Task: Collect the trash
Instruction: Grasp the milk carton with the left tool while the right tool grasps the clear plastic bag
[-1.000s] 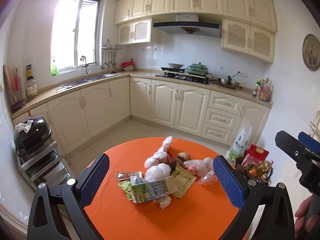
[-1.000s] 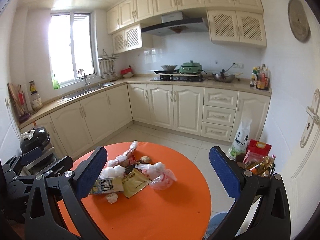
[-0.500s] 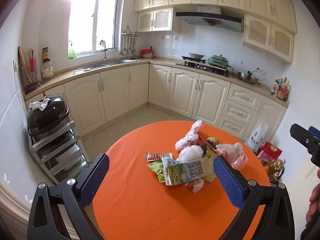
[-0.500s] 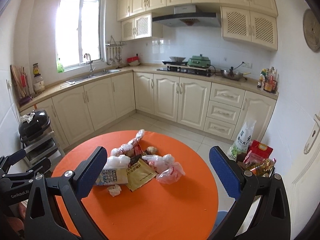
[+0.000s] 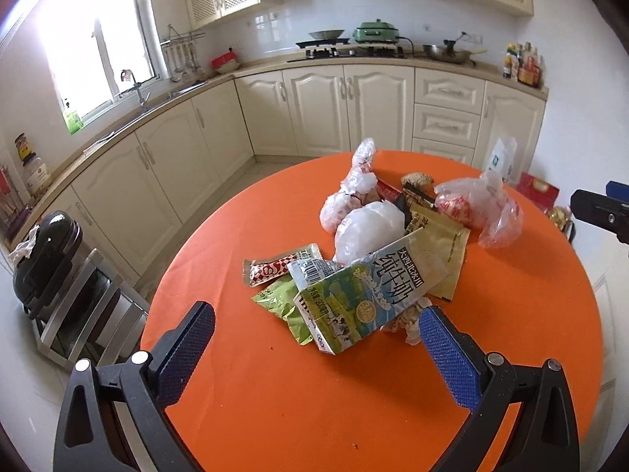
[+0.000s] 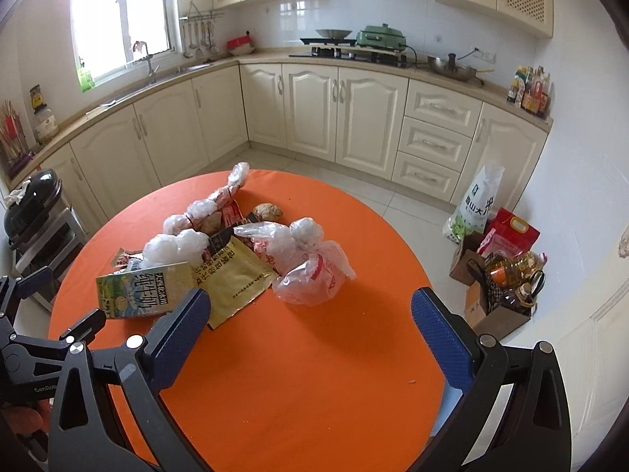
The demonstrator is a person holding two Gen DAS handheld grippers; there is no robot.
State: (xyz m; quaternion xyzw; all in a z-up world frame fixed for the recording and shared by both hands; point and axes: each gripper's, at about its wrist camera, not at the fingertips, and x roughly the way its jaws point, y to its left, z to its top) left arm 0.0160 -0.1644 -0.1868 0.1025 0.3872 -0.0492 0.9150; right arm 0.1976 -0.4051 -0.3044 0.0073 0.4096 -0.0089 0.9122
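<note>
A pile of trash lies on a round orange table point(image 5: 314, 393) point(image 6: 314, 373). It holds a green-and-white milk carton point(image 5: 361, 295) point(image 6: 141, 291), a tan pouch point(image 5: 436, 259) point(image 6: 232, 279), a red-and-white wrapper point(image 5: 275, 267), a green wrapper point(image 5: 279, 299), knotted clear plastic bags point(image 5: 369, 228) point(image 6: 177, 244) and a pink-printed plastic bag point(image 5: 475, 208) point(image 6: 310, 271). My left gripper point(image 5: 314, 326) is open and empty, just in front of the carton. My right gripper point(image 6: 310, 310) is open and empty above the table, near the pink-printed bag.
Cream kitchen cabinets point(image 6: 346, 114) run behind the table. A black appliance on a metal rack point(image 5: 47, 247) stands at the left. A rice bag, boxes and oil bottles point(image 6: 499, 259) sit on the floor at the right. The left gripper's body shows in the right wrist view point(image 6: 23, 338).
Both grippers have moved lower and closer to the table and the trash pile, which now fills more of each view. Both stay open.
</note>
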